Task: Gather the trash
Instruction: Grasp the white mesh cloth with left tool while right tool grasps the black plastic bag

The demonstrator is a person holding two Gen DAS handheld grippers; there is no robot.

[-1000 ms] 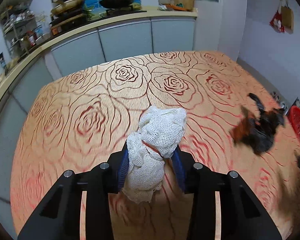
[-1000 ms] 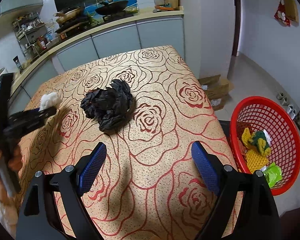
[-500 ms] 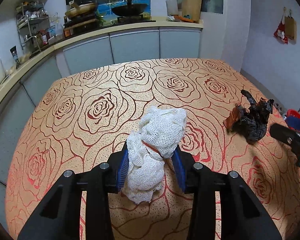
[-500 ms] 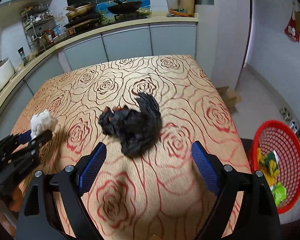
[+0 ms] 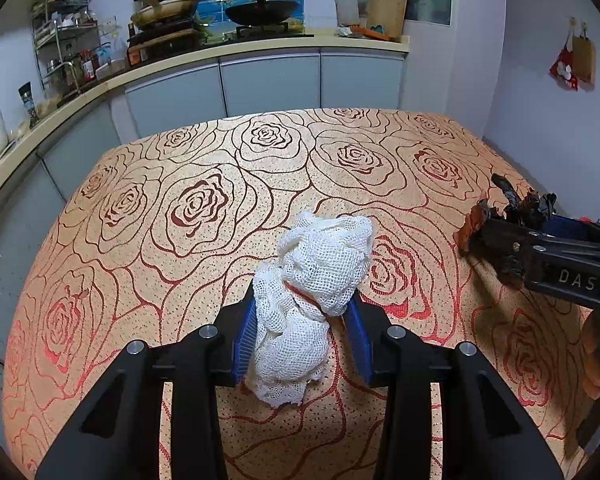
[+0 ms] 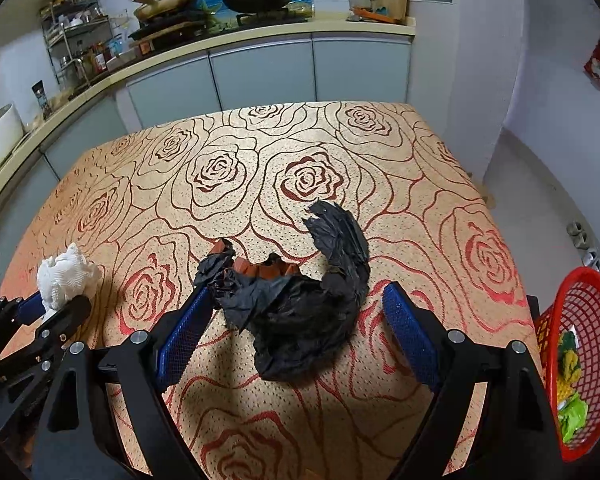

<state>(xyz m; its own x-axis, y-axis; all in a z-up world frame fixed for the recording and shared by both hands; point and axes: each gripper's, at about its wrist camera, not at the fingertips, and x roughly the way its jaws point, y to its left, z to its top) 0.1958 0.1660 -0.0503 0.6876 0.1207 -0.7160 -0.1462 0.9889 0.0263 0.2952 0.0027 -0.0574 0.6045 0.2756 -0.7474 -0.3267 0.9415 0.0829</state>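
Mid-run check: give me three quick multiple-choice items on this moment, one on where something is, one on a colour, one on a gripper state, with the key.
1. Where is the red basket?
A. on the table
B. off the table's right edge, lower down
C. on the counter

2. What colour is the crumpled bag on the tablecloth?
A. black
B. green
C. white

3. What is the left gripper doing?
A. standing open and empty
B. clamped on the white mesh wad
C. clamped on the bag

Key: 1 B, it shows past the table edge in the right wrist view. 2 A, the bag is dark black between the open fingers of the right gripper. 3 B, both blue pads press the wad's sides.
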